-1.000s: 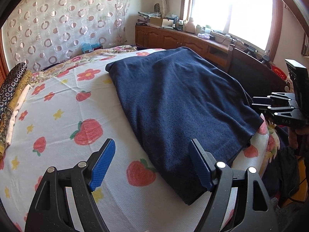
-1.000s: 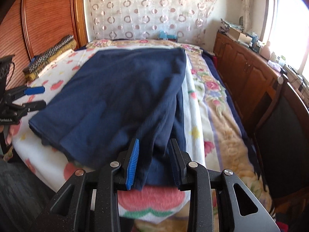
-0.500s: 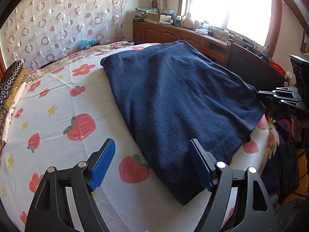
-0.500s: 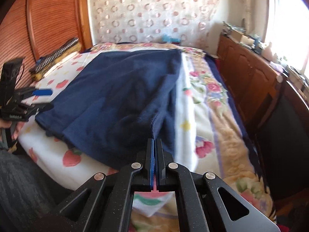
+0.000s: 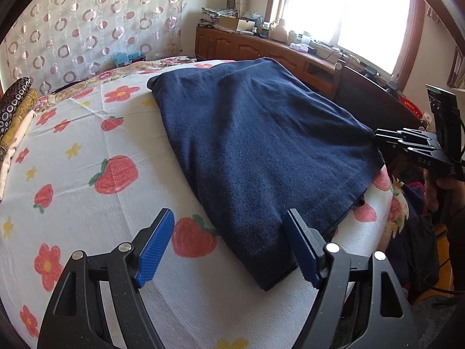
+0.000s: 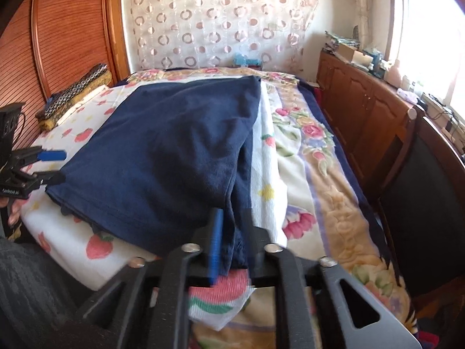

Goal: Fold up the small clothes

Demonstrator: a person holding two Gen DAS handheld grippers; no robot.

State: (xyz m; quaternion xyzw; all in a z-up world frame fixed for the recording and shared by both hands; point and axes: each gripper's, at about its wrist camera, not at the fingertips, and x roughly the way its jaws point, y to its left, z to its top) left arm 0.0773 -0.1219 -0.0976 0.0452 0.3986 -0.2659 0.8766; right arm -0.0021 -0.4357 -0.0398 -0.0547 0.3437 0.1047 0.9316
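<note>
Half a second ago my right gripper's jaws were pinched together at the garment's near corner; now they are opening, with the corner's bunched cloth between the pads, and I cannot tell if it is still pinched. That navy knit garment point(image 6: 174, 151) lies flat on the strawberry-print blanket point(image 5: 87, 151) over the bed, its long axis running away from me toward the ring-patterned curtain point(image 6: 221, 20). My right gripper point(image 6: 232, 242) sits at the hem's right corner, beside the floral bedspread point(image 6: 316, 174). My left gripper point(image 5: 229, 247) hangs wide open just short of the hem's left corner, one pad over bare blanket, the other over cloth, gripping nothing. As I judge it, the left is nearer a clean grasp: the corner lies straight ahead between its pads, so both hem corners could go forward along the long axis.
</note>
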